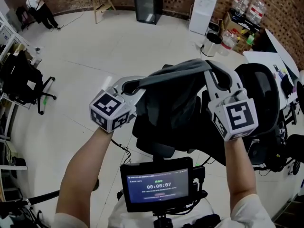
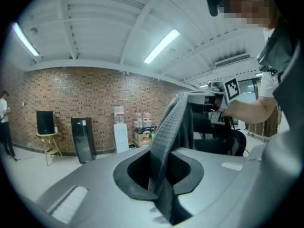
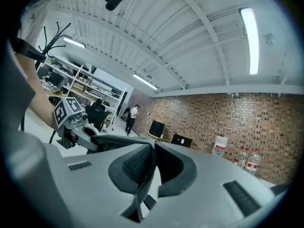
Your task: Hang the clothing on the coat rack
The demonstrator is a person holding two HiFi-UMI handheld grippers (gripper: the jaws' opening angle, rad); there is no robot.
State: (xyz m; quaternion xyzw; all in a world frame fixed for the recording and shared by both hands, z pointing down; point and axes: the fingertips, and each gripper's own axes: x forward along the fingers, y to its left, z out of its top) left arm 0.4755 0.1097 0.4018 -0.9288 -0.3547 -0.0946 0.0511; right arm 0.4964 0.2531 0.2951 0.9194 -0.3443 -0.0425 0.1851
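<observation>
A dark grey garment [image 1: 175, 91] hangs stretched between my two grippers at chest height. My left gripper [image 1: 138, 85] is shut on the garment's left upper edge; in the left gripper view the ribbed fabric [image 2: 168, 127] runs up out of the closed jaws. My right gripper [image 1: 209, 71] is shut on the right upper edge, and a thin fold of cloth [image 3: 142, 175] sits pinched between its pads. Black branching prongs of a coat rack [image 3: 54, 36] show at the upper left of the right gripper view. Each gripper appears in the other's view: the right gripper [image 2: 222, 93], the left gripper [image 3: 71, 122].
A black office chair [image 1: 161, 137] stands right under the garment. Another black chair [image 1: 23, 82] is at the left. A white desk [image 1: 271, 63] and more chairs crowd the right. A water dispenser [image 1: 203, 4], bottles [image 1: 247, 6] and a person [image 1: 38, 6] are far back.
</observation>
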